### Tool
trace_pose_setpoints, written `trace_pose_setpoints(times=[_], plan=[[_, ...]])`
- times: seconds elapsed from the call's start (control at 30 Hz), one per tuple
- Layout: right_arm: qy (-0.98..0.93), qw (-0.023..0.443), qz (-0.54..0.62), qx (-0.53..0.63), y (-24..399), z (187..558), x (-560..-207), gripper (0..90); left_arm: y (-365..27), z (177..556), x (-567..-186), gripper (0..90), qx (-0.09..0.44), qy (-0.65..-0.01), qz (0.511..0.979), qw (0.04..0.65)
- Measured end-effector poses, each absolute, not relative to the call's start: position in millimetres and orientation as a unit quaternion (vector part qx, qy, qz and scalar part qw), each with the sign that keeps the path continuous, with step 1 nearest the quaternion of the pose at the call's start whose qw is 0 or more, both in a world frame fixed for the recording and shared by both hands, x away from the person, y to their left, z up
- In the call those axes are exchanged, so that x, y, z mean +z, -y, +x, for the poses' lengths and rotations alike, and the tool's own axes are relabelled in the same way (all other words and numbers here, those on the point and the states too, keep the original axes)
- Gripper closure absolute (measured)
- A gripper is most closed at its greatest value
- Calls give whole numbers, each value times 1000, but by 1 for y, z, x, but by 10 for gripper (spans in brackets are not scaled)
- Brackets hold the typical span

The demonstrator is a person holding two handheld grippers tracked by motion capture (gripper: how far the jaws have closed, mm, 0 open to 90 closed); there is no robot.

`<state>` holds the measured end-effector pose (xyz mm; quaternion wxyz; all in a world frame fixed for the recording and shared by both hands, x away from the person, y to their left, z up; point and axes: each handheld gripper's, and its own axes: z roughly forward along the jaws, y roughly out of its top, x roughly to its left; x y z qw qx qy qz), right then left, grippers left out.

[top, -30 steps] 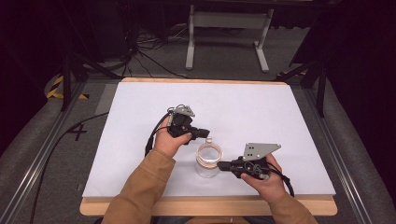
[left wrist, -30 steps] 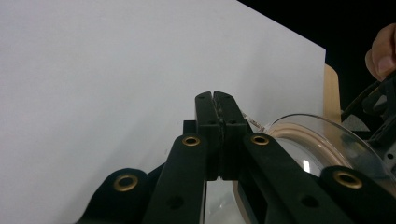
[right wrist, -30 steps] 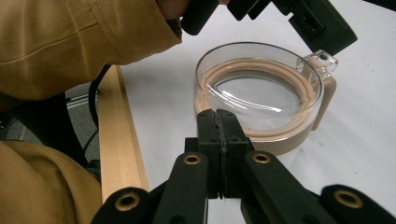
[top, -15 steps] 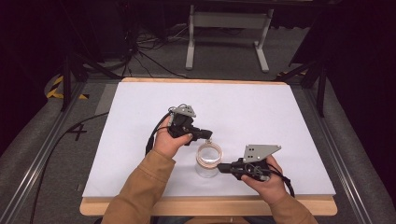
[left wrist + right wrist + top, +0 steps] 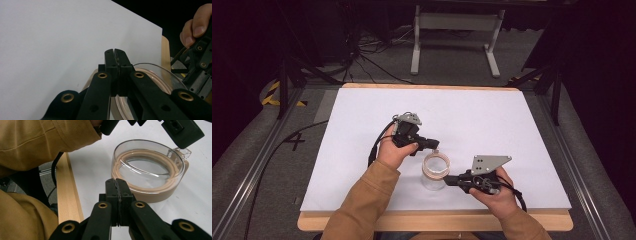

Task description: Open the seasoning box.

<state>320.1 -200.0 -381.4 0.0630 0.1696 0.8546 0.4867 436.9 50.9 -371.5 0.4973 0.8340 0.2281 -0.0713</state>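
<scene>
A clear glass jar (image 5: 433, 181) with a tan-rimmed, clear-topped lid (image 5: 436, 165) stands on the white table sheet (image 5: 492, 115) near the front. My left gripper (image 5: 434, 145) is at the lid's far edge. Its jaws are shut with nothing between them (image 5: 115, 51), and the lid (image 5: 155, 75) lies just below them. In the right gripper view the left gripper's tip (image 5: 181, 135) hovers right over the lid's clear tab (image 5: 183, 152). My right gripper (image 5: 448, 180) points at the jar from the right, jaws shut and empty (image 5: 117, 181), just short of the lid (image 5: 150, 165).
The table's wooden front edge (image 5: 437, 220) runs under both forearms in tan sleeves. A grey metal stand (image 5: 457, 22) and floor cables (image 5: 362, 55) lie beyond the table's far edge. Metal rails flank the table.
</scene>
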Motion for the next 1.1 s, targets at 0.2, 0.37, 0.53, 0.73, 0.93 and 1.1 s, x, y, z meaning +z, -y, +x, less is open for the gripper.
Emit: trace_pose_setpoints(times=[0.2, 0.37, 0.53, 0.73, 0.93, 1.1], plan=[[-855, 61, 171, 485, 199, 320, -382, 900, -51, 438, -372, 900, -75, -229, 833, 498], [-856, 59, 170, 485, 198, 320, -383, 900, -51, 439, -373, 900, -77, -231, 830, 501], [-855, 61, 171, 487, 198, 321, -383, 900, -51, 439, -374, 900, -71, -231, 833, 497], [-847, 69, 181, 495, 199, 324, -381, 900, -52, 438, -374, 900, -73, -234, 832, 498], [-845, 68, 183, 498, 198, 326, -381, 900, -57, 434, -373, 900, -75, -234, 821, 515], [-845, 68, 176, 500, 196, 327, -379, 900, -69, 428, -364, 900, -48, -237, 819, 520]])
